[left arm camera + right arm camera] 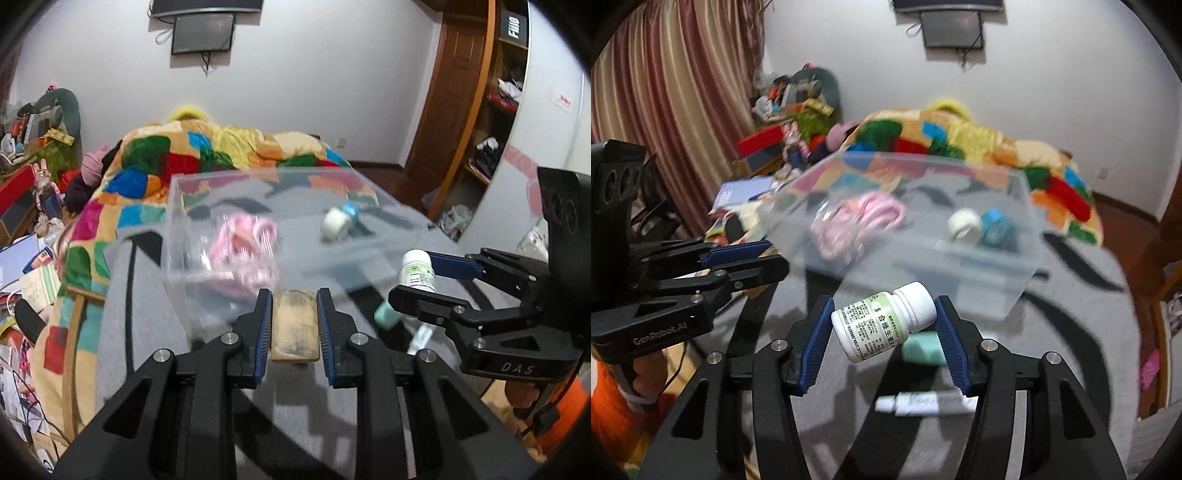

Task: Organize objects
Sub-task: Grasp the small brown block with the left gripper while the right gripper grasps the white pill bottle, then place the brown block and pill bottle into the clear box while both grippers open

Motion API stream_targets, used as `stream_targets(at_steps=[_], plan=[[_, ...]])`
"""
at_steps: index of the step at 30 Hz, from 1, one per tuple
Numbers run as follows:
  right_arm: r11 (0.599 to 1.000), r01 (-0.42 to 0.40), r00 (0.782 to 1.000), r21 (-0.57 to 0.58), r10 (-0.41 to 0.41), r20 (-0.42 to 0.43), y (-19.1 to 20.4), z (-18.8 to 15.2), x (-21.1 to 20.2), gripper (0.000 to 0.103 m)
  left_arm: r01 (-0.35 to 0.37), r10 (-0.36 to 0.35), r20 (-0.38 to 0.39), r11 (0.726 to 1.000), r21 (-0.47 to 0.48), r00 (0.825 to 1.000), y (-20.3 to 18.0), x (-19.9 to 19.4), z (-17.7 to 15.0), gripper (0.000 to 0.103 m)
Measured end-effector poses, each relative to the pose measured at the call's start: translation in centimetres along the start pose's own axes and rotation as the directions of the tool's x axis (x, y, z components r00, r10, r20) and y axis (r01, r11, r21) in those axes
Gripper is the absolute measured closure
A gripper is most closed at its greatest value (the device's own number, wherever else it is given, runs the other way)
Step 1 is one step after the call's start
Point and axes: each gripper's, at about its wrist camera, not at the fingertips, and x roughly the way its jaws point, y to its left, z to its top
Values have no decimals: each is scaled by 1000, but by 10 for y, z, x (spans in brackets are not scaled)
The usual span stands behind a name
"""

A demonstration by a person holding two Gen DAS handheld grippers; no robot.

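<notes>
Two claws are each carrying something toward the clear bin (960, 258), which is sitting on the grey blanket (1089, 332) of the bed. Left claw (294, 325) is pinching a flat wooden block (294, 325), long axis pointing straight at the bin's near wall. Right claw (884, 325) is clamping a white pill bottle (882, 319) end to end, bottle lying crosswise between the pads, cap toward the right pad. Bin is lying directly ahead of both claws; the left one is looking nearer to its rim (judgement only). Inside the bin, pink items (860, 218) are occupying the left half, two tape rolls (982, 223) the right, leaving open room near the front wall. Mint object (923, 347) and small tube (923, 402) are lying on the blanket short of the bin.
</notes>
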Motion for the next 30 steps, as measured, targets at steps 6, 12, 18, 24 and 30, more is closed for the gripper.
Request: stream_targets(at_steps=[6, 12, 18, 24, 30], plan=[[998, 17, 998, 52, -20, 59, -11, 31, -5, 51, 0, 1, 24, 1000, -29, 1000, 5, 6, 31, 80], [997, 53, 997, 64, -56, 49, -18, 55, 15, 51, 31, -30, 11, 998, -54, 999, 10, 19, 54, 80], [994, 100, 995, 53, -100, -6, -27, 64, 40, 51, -24, 22, -45, 999, -44, 999, 15, 53, 67, 80], [991, 128, 989, 43, -125, -74, -37, 65, 62, 51, -36, 29, -118, 998, -59, 993, 23, 88, 66, 80], [988, 152, 983, 42, -146, -110, -42, 64, 75, 51, -35, 26, -169, 998, -54, 985, 19, 106, 57, 80]])
